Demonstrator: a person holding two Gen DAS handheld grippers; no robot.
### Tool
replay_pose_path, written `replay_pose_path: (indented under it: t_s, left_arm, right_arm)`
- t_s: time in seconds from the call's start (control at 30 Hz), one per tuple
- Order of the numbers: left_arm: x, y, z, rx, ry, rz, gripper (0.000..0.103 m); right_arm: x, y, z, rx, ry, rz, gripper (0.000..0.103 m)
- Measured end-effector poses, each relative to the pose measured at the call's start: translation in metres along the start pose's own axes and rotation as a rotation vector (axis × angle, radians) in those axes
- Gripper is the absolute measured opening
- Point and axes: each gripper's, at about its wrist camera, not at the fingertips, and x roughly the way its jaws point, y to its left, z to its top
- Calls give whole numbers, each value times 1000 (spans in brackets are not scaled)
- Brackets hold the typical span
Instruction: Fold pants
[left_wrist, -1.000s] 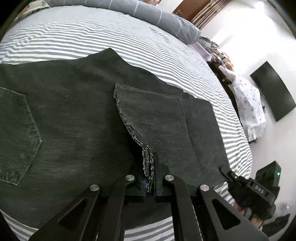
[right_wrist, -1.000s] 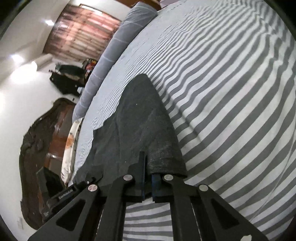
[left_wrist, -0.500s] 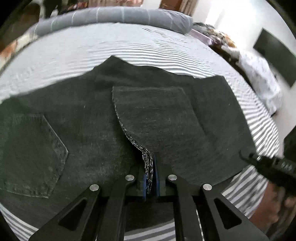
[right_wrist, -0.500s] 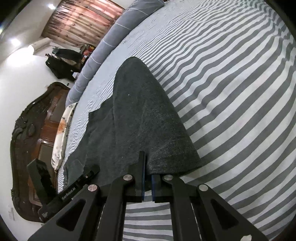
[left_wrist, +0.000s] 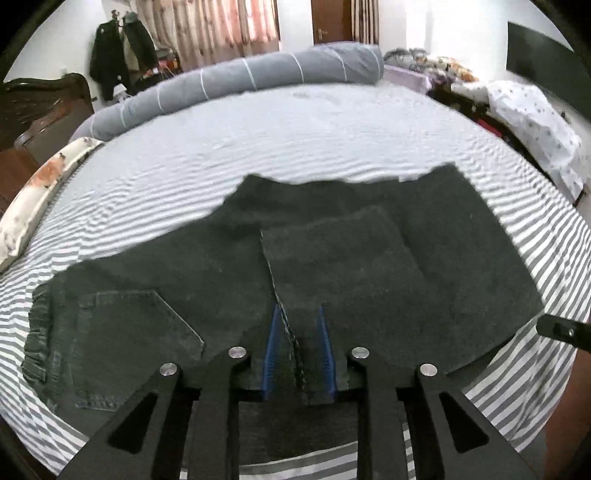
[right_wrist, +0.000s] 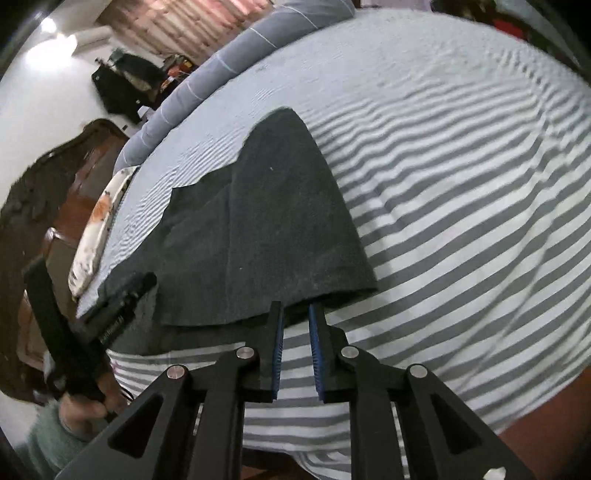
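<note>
1. Left hand-held gripper (left_wrist: 297, 349) is sitting with its jaws spread fairly wide, blue pads (left_wrist: 272, 347) showing on both sides. The frayed hem edge of the pants (left_wrist: 184, 280) is lying loose in the gap between them, not pinched as far as I can see.
2. The pants are lying flat on the striped bed (left_wrist: 314, 147), stretching ahead of this gripper and off to both sides. One folded-over leg panel is sitting on top, straight ahead and a bit right of the fingers.
3. A back pocket (left_wrist: 125, 332) is facing up to the left of the gripper, with the bunched waistband further left still.
4. Far ahead I'm seeing a long grey bolster (left_wrist: 236, 85) lying across the far side of the bed, and a floral pillow (left_wrist: 40, 184) off to the far left.
5. Right hand-held gripper (right_wrist: 295, 325) is also sitting parted, at a narrower gap, with nothing clamped. The fingertips are resting just at the near edge of the folded leg of the pants (right_wrist: 288, 221), which is running away ahead of it.
6. To the left of the right gripper the other gripper (right_wrist: 118, 306) is showing up over the dark fabric.
7. Bare striped bed sheet (right_wrist: 461, 221) is filling everything to the right of it.
</note>
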Motion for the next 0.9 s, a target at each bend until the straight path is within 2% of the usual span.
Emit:
replay_pose_path:
  t_s: [0.03, 0.1, 0.17, 0.4, 0.5, 0.63, 0.7, 0.8, 0.83, 0.9]
  left_arm:
    - [-4, 1, 1, -10, -17, -8, 28]
    - [-8, 1, 4, -25, -35, -22, 42]
    - [-11, -2, 6, -20, -43, -45, 49]
    - [8, -25, -3, 59, 18, -54, 49]
    - [22, -26, -10, 64, 65, -47, 49]
    - [33, -24, -16, 44, 82, -58, 51]
    - [35, -20, -17, 37, 78, -53, 58]
    - [38, -16, -18, 18, 75, -64, 60]
    - [38, -16, -19, 13, 73, -66, 60]
    - [39, -15, -20, 11, 67, -64, 61]
  right_arm:
    - [-6, 2, 1, -19, -13, -17, 15]
    - [-17, 11, 6, -74, -59, -62, 15]
    - [-18, 22, 15, -143, -88, -111, 15]
    - [16, 37, 45, -211, -44, -125, 15]
    - [37, 33, 50, -229, -5, -178, 15]
    - [60, 16, 52, -199, 58, -218, 7]
    - [62, 6, 55, -154, 59, -199, 5]
    - [56, 9, 64, -159, 42, -210, 8]
    - [54, 13, 69, -179, 23, -212, 13]
    - [55, 22, 81, -214, 2, -232, 13]
